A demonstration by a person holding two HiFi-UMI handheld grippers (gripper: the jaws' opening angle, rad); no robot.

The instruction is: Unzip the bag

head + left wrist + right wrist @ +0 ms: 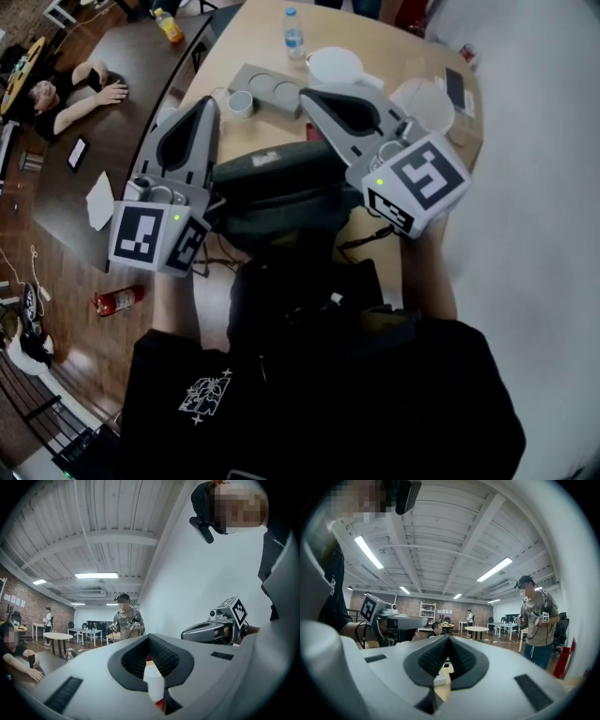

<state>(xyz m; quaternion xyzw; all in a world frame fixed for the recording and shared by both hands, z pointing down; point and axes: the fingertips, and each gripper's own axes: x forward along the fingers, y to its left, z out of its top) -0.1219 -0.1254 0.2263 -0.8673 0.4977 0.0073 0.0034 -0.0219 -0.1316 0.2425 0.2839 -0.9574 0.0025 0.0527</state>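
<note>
A dark grey bag (281,187) with a small white label lies at the near edge of the light wooden table (253,37), just in front of me. My left gripper (208,99) is held above the bag's left end and is shut with nothing in it. My right gripper (305,94) hovers over the bag's right end, also shut and empty. Both point away from me over the table. In the left gripper view its jaws (149,637) meet with nothing between them, and the right gripper (184,633) shows beside them. In the right gripper view the jaws (449,637) are likewise closed. The bag is hidden in both gripper views.
Beyond the bag stand a grey tray with round cups (267,91), a tape roll (241,103), a water bottle (294,36), a white bowl (335,64) and a phone (456,87). A dark table with a seated person (66,98) lies left. A fire extinguisher (117,301) is on the floor.
</note>
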